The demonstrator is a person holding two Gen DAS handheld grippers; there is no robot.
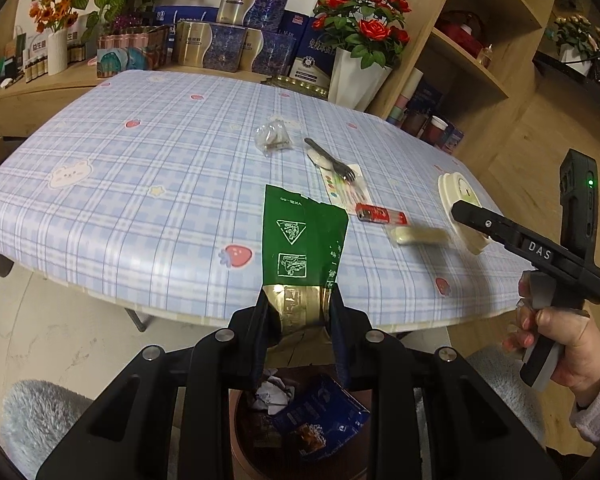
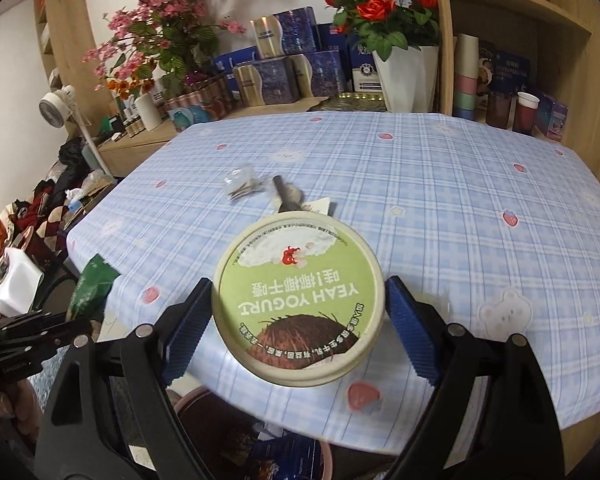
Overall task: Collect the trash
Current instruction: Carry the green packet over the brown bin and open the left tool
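Left wrist view: near to far, bin, packet, surface litter.
Bin [image 1: 300,420]: directly under the left gripper [image 1: 300,312], off the near edge of the surface [image 1: 140,168]; a blue wrapper and crumpled paper already lie inside.
Left jaws: clamped on the gold bottom end of the green packet [image 1: 304,236], pads pressing on both sides.
Packet axis: long axis runs away from the jaws, torn top end farthest and over the surface edge; the gripped end sits almost above the bin mouth.
Key relation: the bin lies below and slightly nearer than the packet; judged next need is a small pull back, then a release so the packet falls in.
Right wrist view: bin rim low in frame, then the yogurt lid [image 2: 300,300], then the surface.
Right gripper [image 2: 300,320]: jaws wide apart, one blue pad on either side of the lid; whether the pads press on its rim I cannot tell.
Lid position: near the close edge of the surface, flat face toward the camera, between the jaws.
Nearer hand: left for the bin drop; right for the lid.
Farther litter: red wrapper [image 1: 380,214], pale stick [image 1: 418,236], fork [image 1: 332,160] on a card, clear crumpled bag [image 1: 272,138], all toward mid-surface.
Risk, judged: packet top may catch the surface edge on release.
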